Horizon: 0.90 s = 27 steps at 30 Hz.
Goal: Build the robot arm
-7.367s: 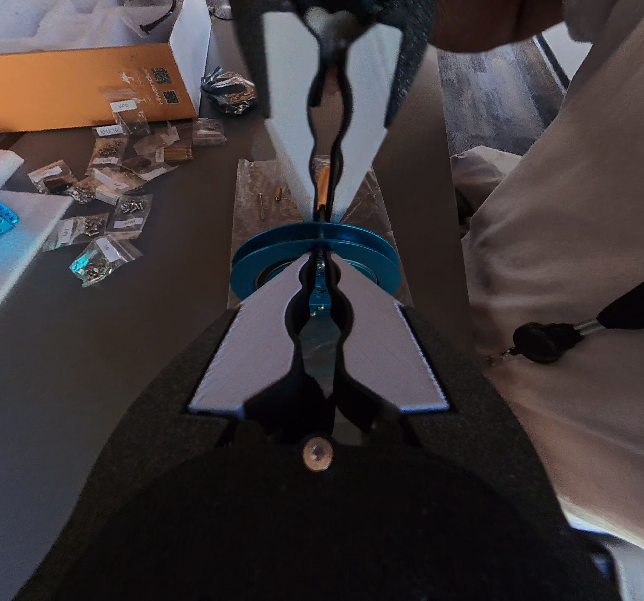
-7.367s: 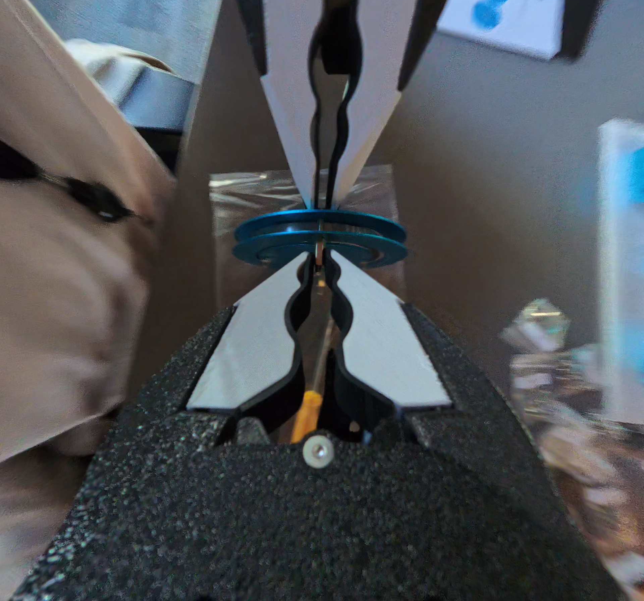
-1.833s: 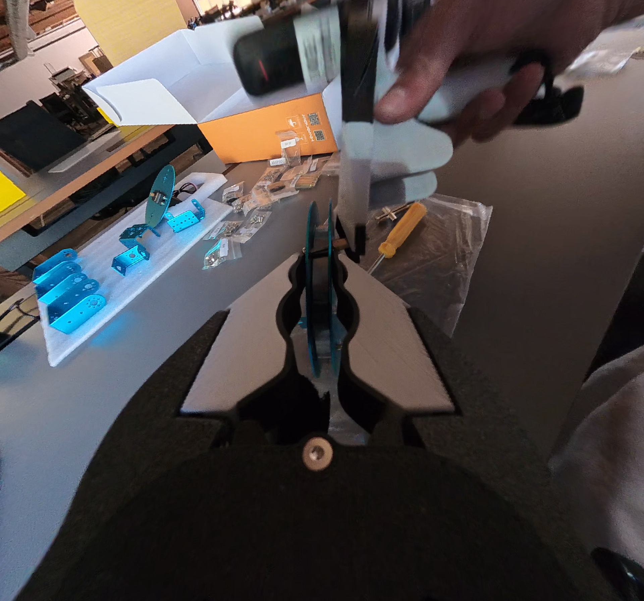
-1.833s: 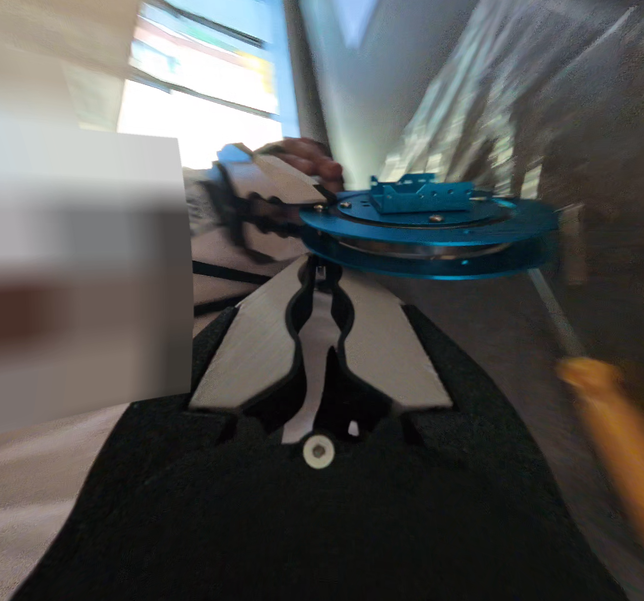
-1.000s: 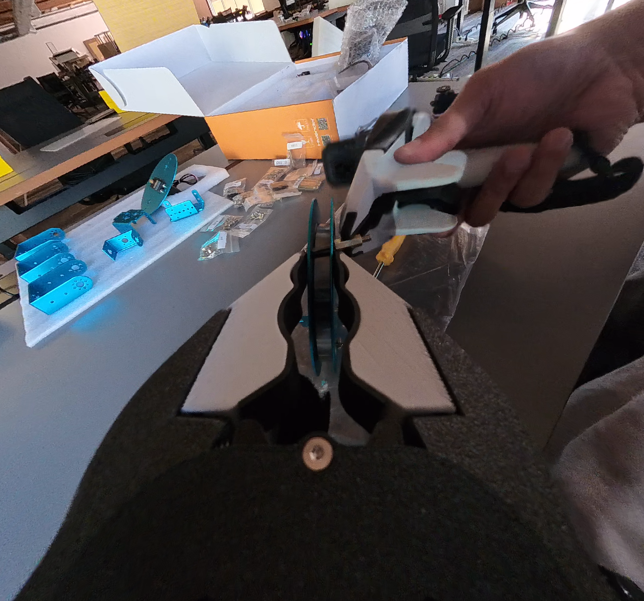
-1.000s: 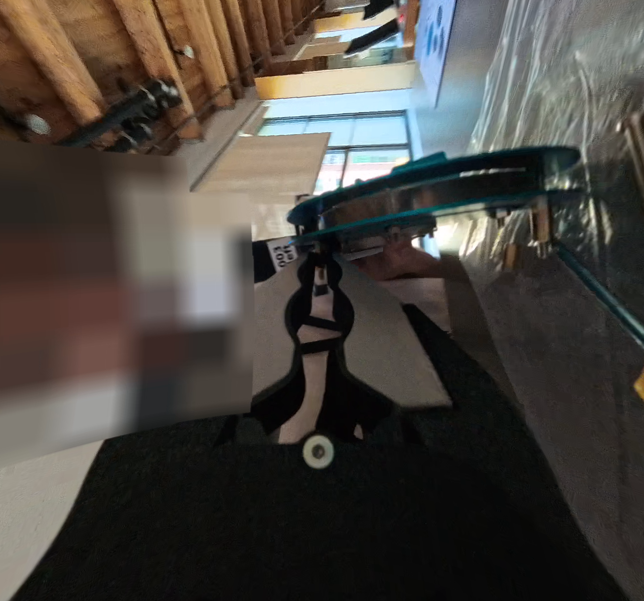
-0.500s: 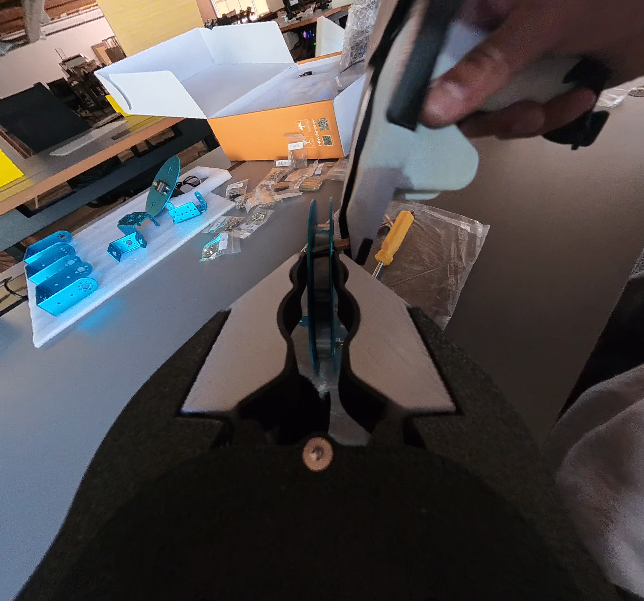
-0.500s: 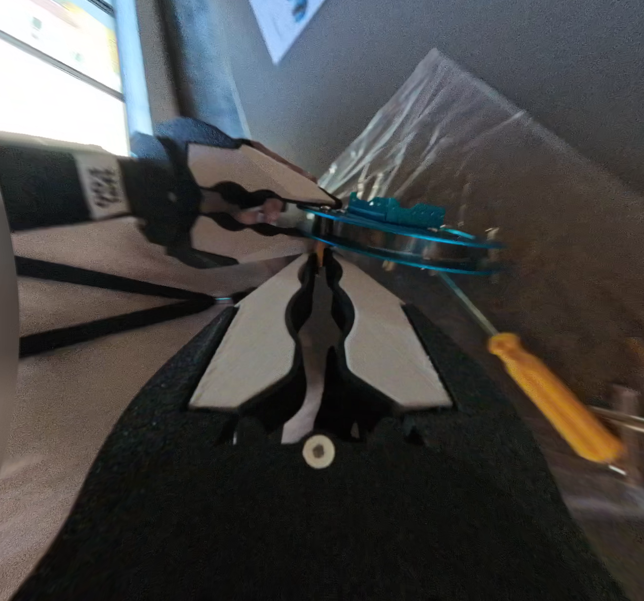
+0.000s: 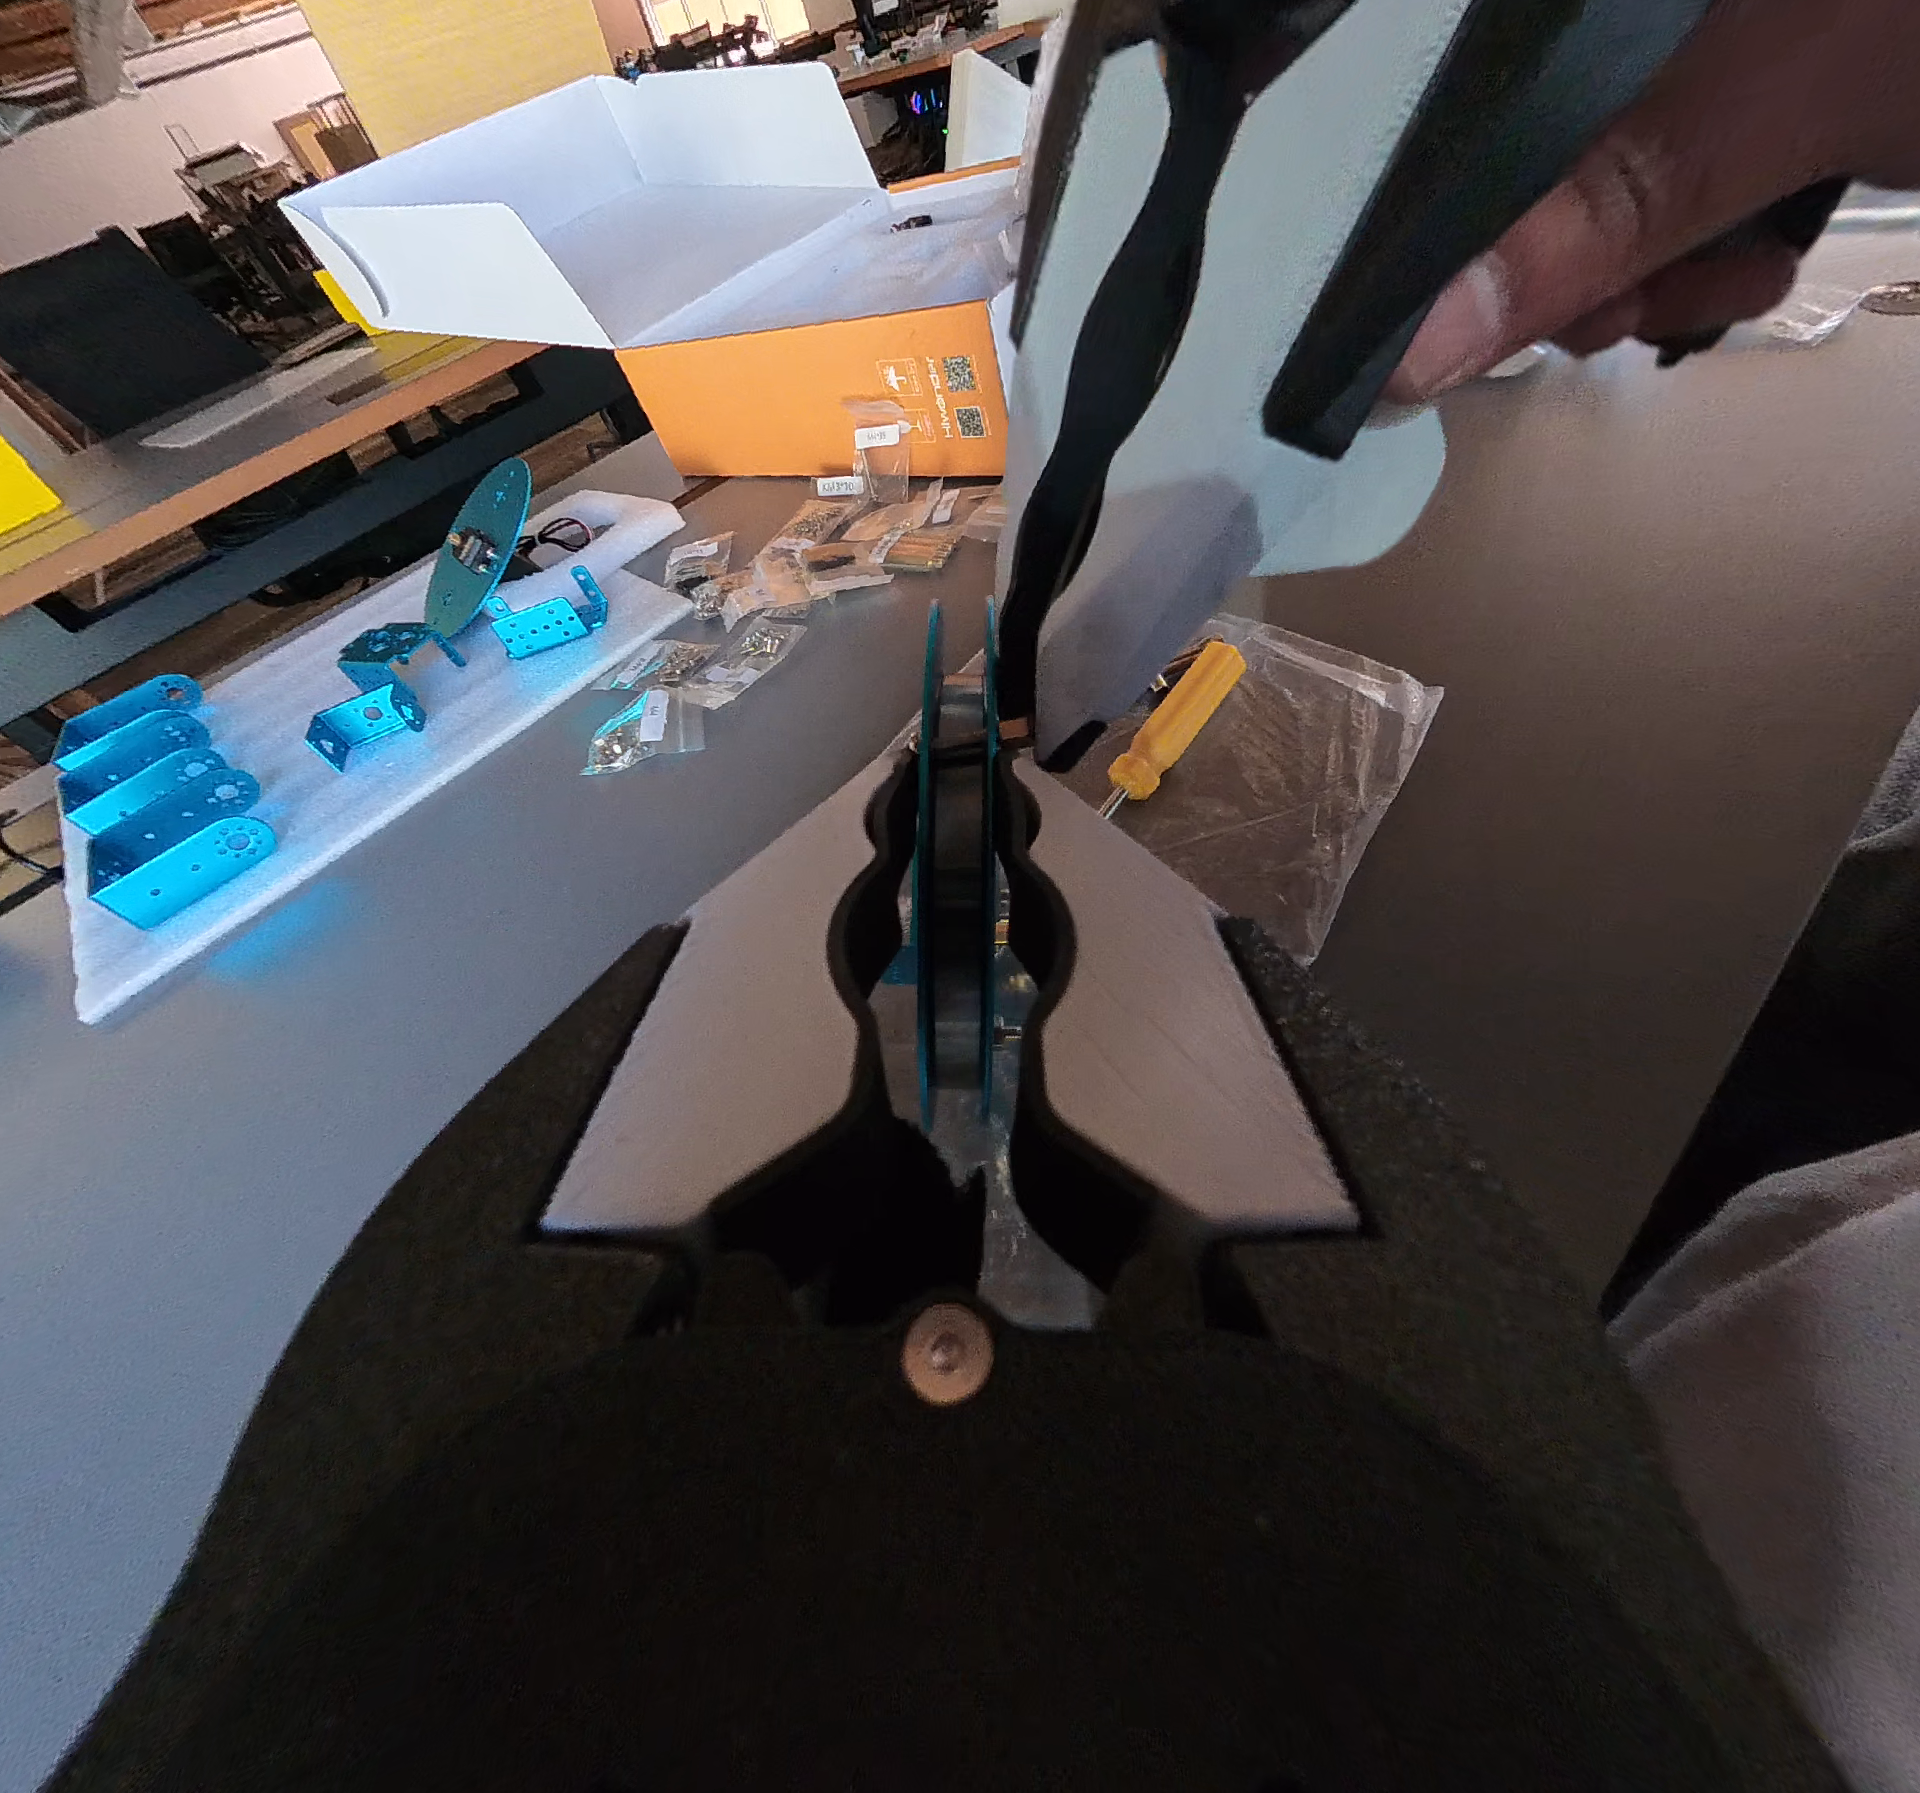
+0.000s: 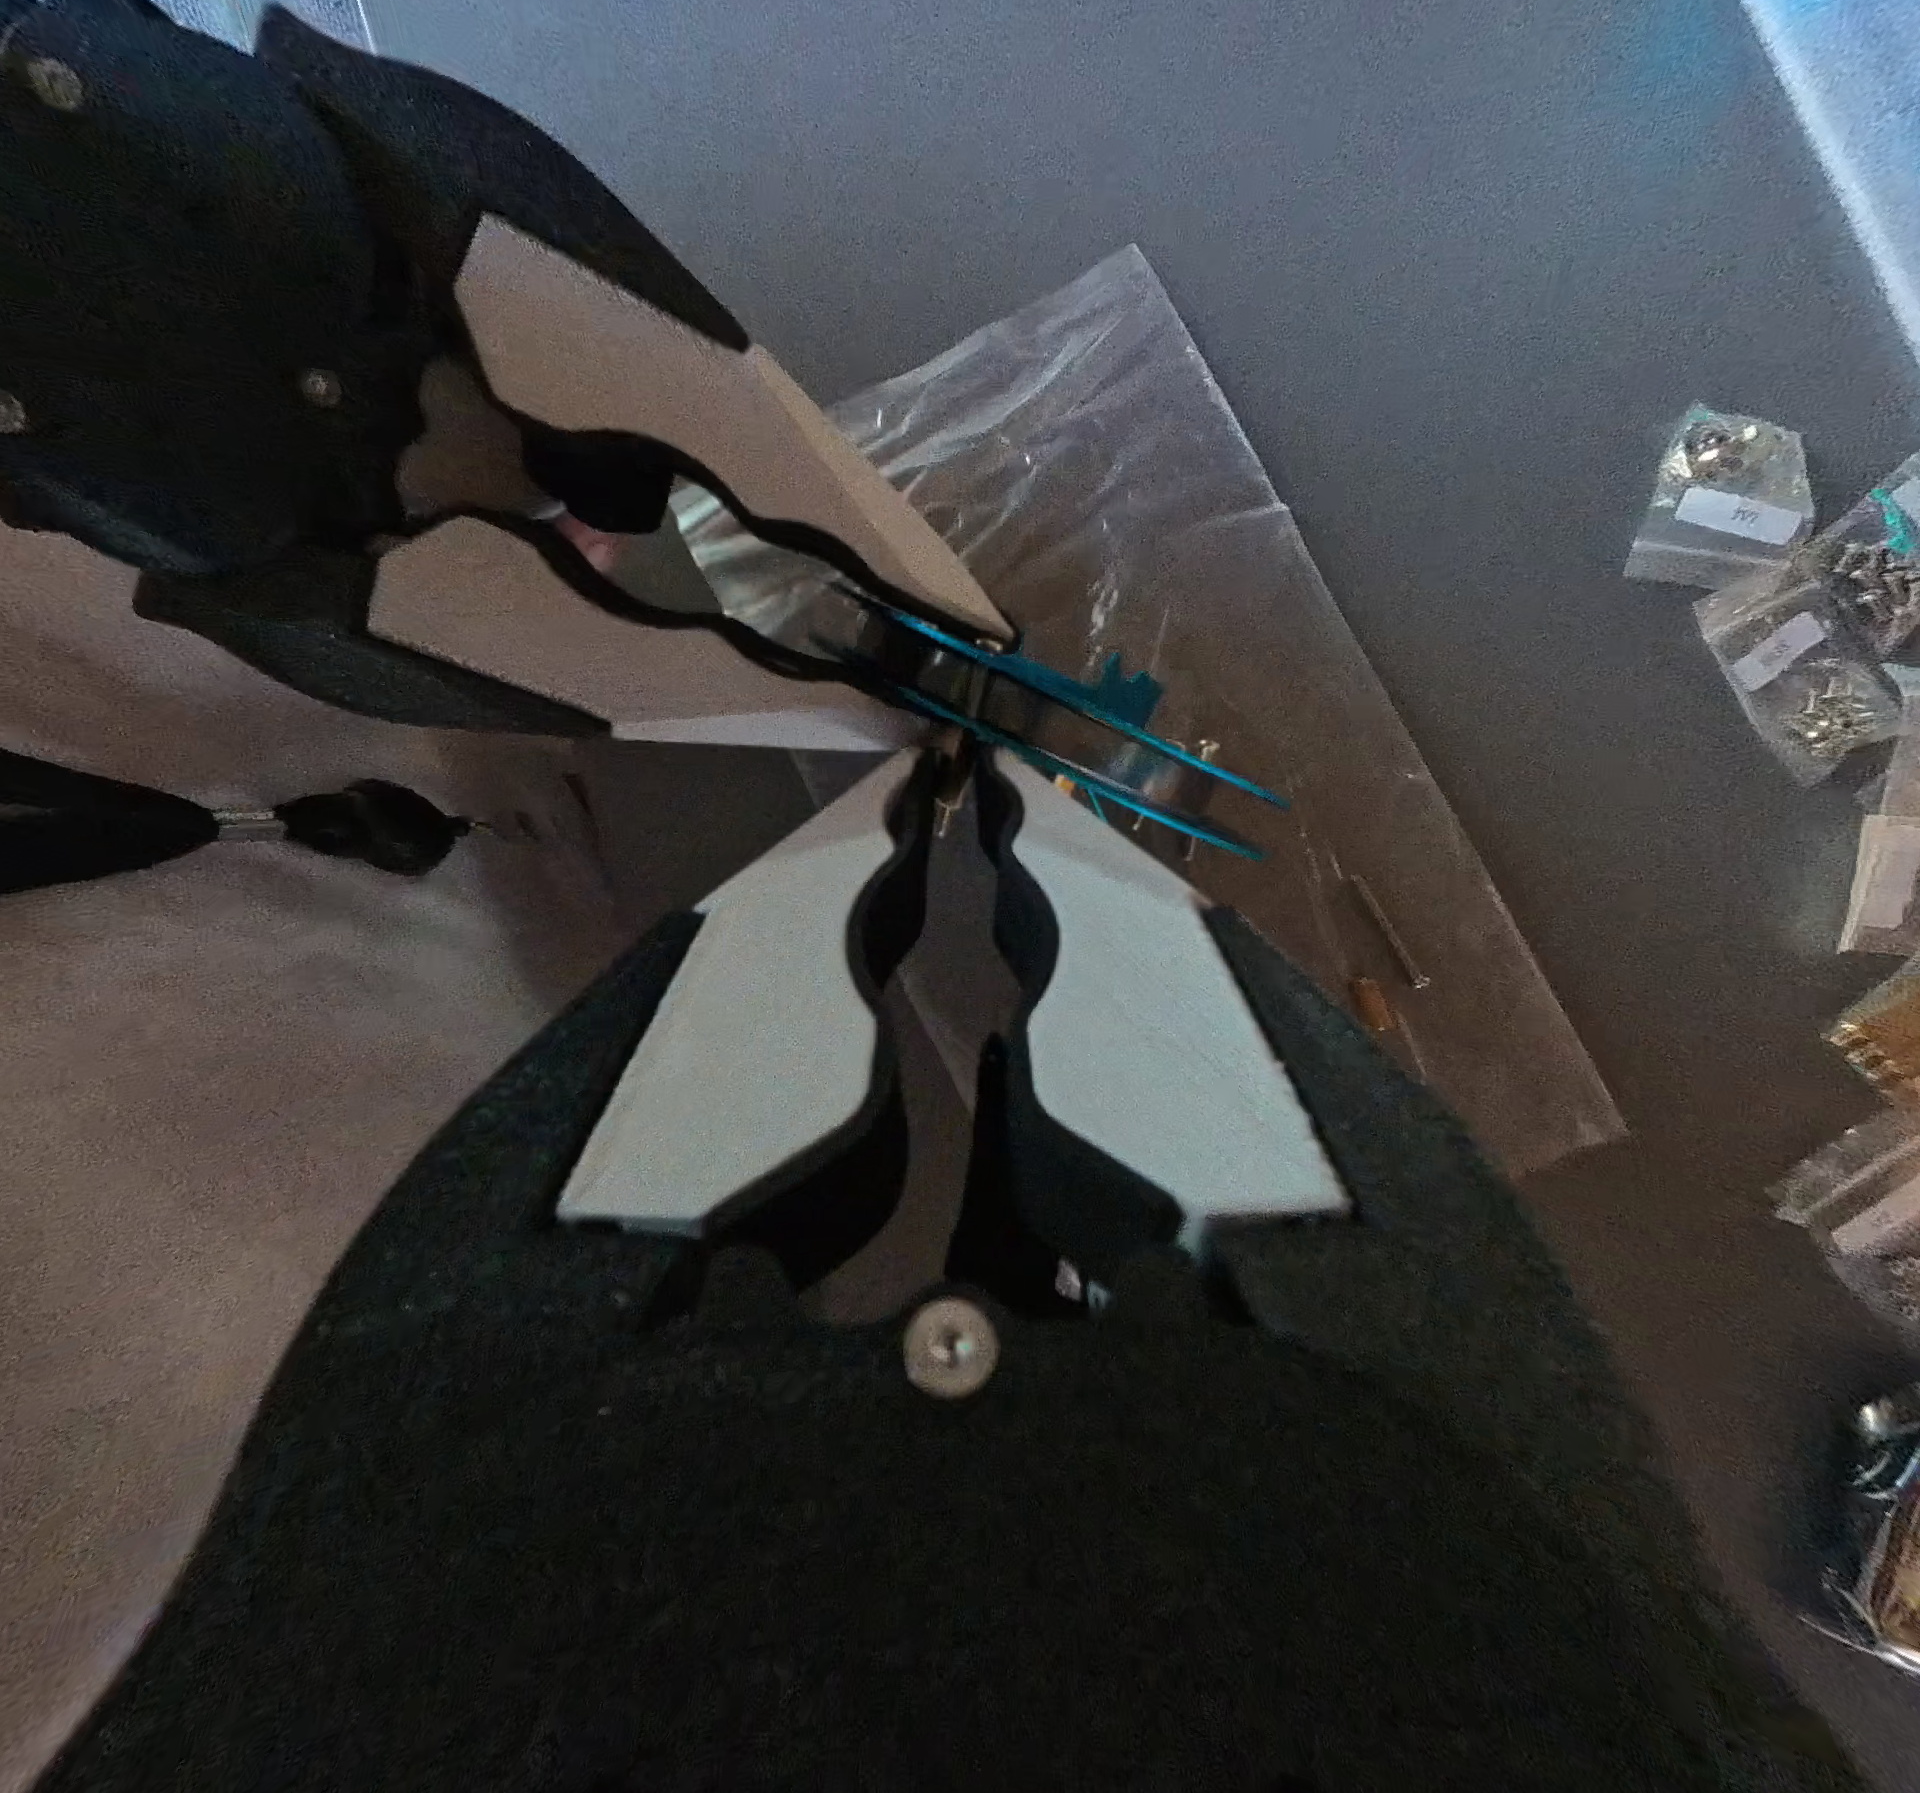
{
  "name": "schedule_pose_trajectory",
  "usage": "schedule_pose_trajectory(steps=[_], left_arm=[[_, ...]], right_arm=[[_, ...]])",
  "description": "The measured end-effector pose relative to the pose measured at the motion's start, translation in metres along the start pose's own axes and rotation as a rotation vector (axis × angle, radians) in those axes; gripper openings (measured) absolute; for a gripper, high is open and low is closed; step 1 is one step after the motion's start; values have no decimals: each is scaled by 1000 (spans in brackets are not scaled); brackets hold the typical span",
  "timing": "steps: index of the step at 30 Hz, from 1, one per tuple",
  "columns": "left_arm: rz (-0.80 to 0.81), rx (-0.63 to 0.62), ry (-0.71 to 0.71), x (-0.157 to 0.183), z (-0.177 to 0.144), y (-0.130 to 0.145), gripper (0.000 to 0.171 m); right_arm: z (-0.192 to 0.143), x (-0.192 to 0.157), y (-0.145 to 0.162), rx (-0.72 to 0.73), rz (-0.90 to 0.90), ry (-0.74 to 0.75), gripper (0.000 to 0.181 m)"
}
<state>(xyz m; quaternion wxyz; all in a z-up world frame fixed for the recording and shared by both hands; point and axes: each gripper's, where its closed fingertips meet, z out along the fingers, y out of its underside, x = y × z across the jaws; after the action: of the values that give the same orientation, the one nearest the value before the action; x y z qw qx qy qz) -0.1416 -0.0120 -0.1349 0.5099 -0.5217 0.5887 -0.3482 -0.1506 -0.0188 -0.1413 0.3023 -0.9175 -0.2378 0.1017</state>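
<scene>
My left gripper (image 9: 961, 756) is shut on a blue double-disc assembly (image 9: 928, 912), held edge-on above the grey table. In the right wrist view the same gripper (image 10: 951, 689) comes in from the left, clamping the discs (image 10: 1132, 767), which carry a small blue bracket (image 10: 1127, 694). My right gripper (image 10: 951, 767) is shut on a small brass standoff (image 10: 948, 801) and holds it against the disc's rim. In the left wrist view it (image 9: 1039, 741) reaches down from the upper right, held by a hand (image 9: 1662, 133). A yellow screwdriver (image 9: 1174, 720) lies on a clear plastic bag (image 9: 1299, 808).
An open orange box (image 9: 810, 393) stands at the back. A white foam tray (image 9: 312, 756) holds several blue brackets (image 9: 166, 839). Small bags of screws (image 9: 727, 621) lie between them and also show in the right wrist view (image 10: 1766, 621). A person's beige clothing (image 10: 260, 964) is close on the left.
The right gripper has swung round the disc's rim and tilted, with its tips staying at the disc. The left gripper holds the discs still. The screwdriver now lies on the bag.
</scene>
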Motion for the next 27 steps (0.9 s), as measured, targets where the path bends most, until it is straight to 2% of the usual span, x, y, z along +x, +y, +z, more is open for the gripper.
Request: schedule_pose_trajectory(steps=[1, 3, 4, 6, 7, 8, 9, 10, 13, 14, 15, 17, 19, 20, 22, 24, 25, 27], left_arm=[[-11, 3, 5, 0, 0, 0, 13], [-20, 9, 1, -1, -1, 0, 13], [-18, 11, 2, -1, -1, 0, 13], [-20, 25, 6, 1, -2, 0, 13], [-17, 23, 2, 0, -2, 0, 13], [-12, 19, -1, 0, -2, 1, 12], [-11, 17, -3, 0, -2, 1, 12], [-14, 17, -4, 0, -3, 1, 12], [-24, 5, -3, 2, -3, 1, 13], [-34, 7, -1, 2, -3, 1, 13], [-37, 7, -2, 2, -3, 1, 12], [-41, 4, -2, 2, -4, 1, 12], [-29, 2, -1, 4, -4, 1, 13], [-28, 1, -3, 5, -4, 1, 13], [-29, 4, -6, 5, -5, 1, 13], [-28, 11, -16, 5, -5, 1, 13], [-32, 19, -14, 5, -5, 0, 12], [-45, 38, -7, 4, -7, -3, 12]], right_arm=[[0, -1, 0, -14, 25, -35, 4], [-1, -2, -2, 23, 228, -234, 3], [-2, -4, -3, 60, 420, -421, 3], [-5, -7, -3, 126, 846, -918, 3], [-5, -7, -3, 168, 1014, -1116, 3], [-5, -7, -3, 209, 1094, -1213, 4], [-5, -8, -2, 236, 1075, -1199, 4], [-5, -8, -2, 246, 989, -1114, 4], [-6, -8, 0, 239, 570, -648, 5], [-7, -7, 1, 219, 435, -480, 12], [-7, -4, 2, 192, 326, -320, 22], [-6, 0, 7, 105, 152, -83, 22], [-2, -9, 5, 68, 40, -6, 7], [2, -8, 7, 23, -1, 27, 7], [2, -8, 8, -23, -1, 17, 5], [2, -10, 8, -7, 176, -172, 4], [1, -13, 7, 24, 370, -364, 3], [-8, -18, 1, 124, 807, -890, 3]])
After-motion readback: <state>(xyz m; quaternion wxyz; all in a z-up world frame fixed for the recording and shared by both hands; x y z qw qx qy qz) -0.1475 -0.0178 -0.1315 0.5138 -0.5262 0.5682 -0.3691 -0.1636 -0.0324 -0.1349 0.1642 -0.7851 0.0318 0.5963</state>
